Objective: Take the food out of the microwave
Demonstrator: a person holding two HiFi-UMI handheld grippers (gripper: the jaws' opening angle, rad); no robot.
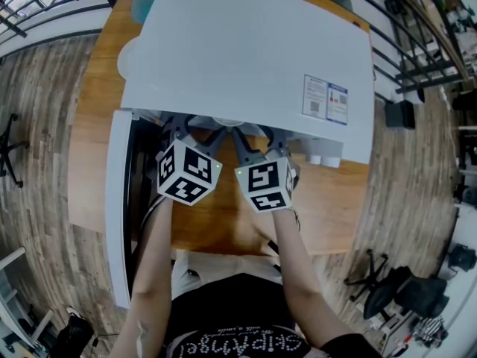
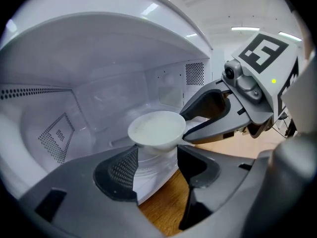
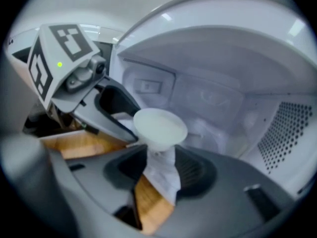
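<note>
A small white bowl [image 2: 156, 128] [image 3: 159, 125] stands at the front of the open microwave's [image 1: 246, 51] cavity. Both grippers reach into the opening side by side. My left gripper [image 1: 195, 129] [image 2: 156, 155] has its pads against the bowl's lower body from both sides. My right gripper [image 1: 257, 136] [image 3: 157, 157] clasps the same bowl from the other side, its pads also against the narrow lower part. Each gripper view shows the other gripper's fingers [image 2: 213, 133] [image 3: 109, 118] meeting the bowl's rim. What the bowl holds cannot be made out.
The microwave door [image 1: 118, 200] hangs open to the left, beside my left arm. The oven stands on a wooden table [image 1: 335, 207] with a bare strip in front of it. A pale plate [image 1: 127, 58] lies behind at the left. Office chairs [image 1: 402, 293] stand on the floor.
</note>
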